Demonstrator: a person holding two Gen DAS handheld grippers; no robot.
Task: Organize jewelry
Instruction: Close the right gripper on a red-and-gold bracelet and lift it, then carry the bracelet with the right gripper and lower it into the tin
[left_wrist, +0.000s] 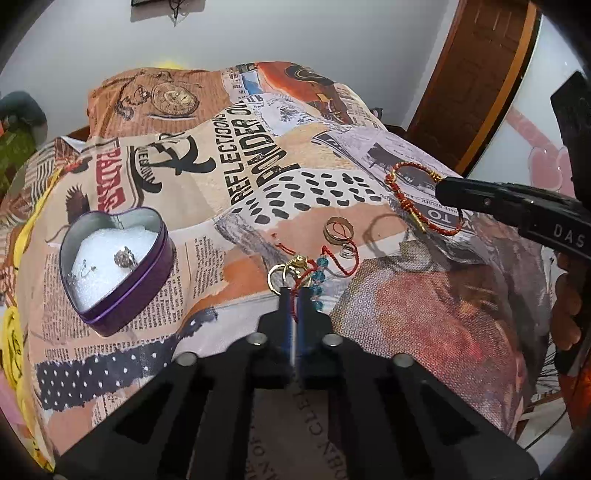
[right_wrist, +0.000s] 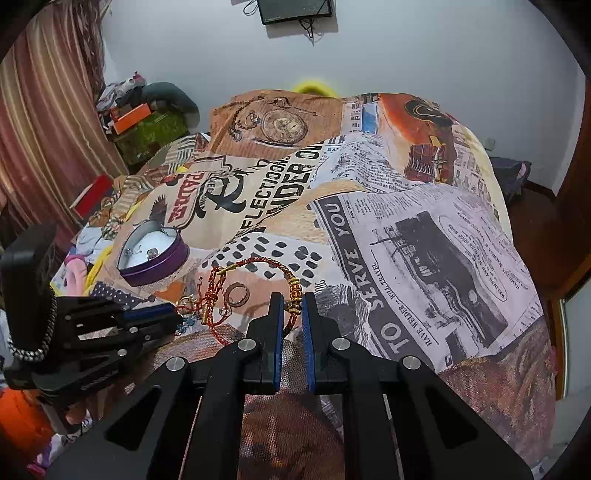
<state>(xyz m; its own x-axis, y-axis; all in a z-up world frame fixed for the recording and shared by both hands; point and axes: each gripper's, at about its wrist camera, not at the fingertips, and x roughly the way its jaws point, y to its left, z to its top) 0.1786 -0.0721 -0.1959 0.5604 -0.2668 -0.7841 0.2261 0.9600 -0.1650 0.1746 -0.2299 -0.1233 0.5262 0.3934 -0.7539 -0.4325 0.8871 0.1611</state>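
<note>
A purple heart-shaped tin (left_wrist: 122, 273) with white foam holds a silver ring (left_wrist: 125, 257) and small studs; it also shows in the right wrist view (right_wrist: 155, 258). My right gripper (right_wrist: 292, 301) is shut on a red and gold braided bracelet (right_wrist: 258, 264), held above the cloth; the bracelet also shows in the left wrist view (left_wrist: 410, 199). My left gripper (left_wrist: 295, 291) is shut on a red cord with blue beads (left_wrist: 317, 275) and a gold charm. A gold ring (left_wrist: 338, 229) lies on the cloth beyond it.
A newspaper-print cloth (left_wrist: 295, 147) covers the bed. A small silver ring (left_wrist: 347, 253) lies by the gold ring. Clutter and boxes (right_wrist: 129, 110) stand at the far left by a curtain. A wooden door (left_wrist: 480, 74) is at the right.
</note>
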